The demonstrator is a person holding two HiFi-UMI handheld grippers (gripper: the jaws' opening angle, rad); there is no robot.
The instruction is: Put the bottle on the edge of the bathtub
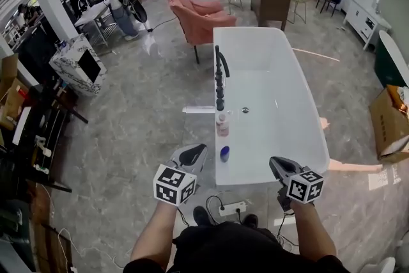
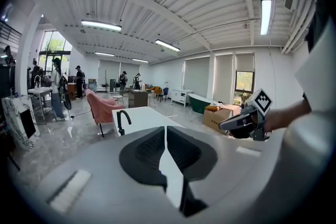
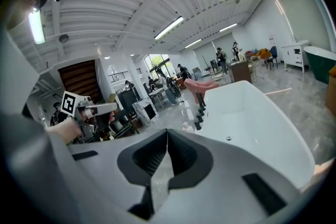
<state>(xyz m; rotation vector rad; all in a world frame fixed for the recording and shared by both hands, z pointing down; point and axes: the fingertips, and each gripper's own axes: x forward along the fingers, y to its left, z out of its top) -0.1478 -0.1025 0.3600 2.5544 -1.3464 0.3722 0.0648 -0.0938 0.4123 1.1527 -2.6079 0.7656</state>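
At the near end of the bathtub (image 1: pixel 246 177), the two grippers hang short of the rim. The left gripper (image 1: pixel 195 151) sits at about 7 o'clock in the head view and the right gripper (image 1: pixel 276 166) at about 5 o'clock. Each gripper's own view shows its jaws brought together with nothing between them, so both are closed and empty.

Just beyond the left gripper, a small blue object (image 1: pixel 224 153) lies on the tub's left rim. At 12 o'clock from it, the bottle (image 1: pixel 222 125) stands upright on that same rim, apart from both grippers. Farther along the rim is the black faucet (image 1: pixel 220 70), and past the tub a pink armchair (image 1: pixel 199 17).

With the bottle resting on the edge and no gripper on it, the placement looks finished. Nothing seems left to do but draw away.
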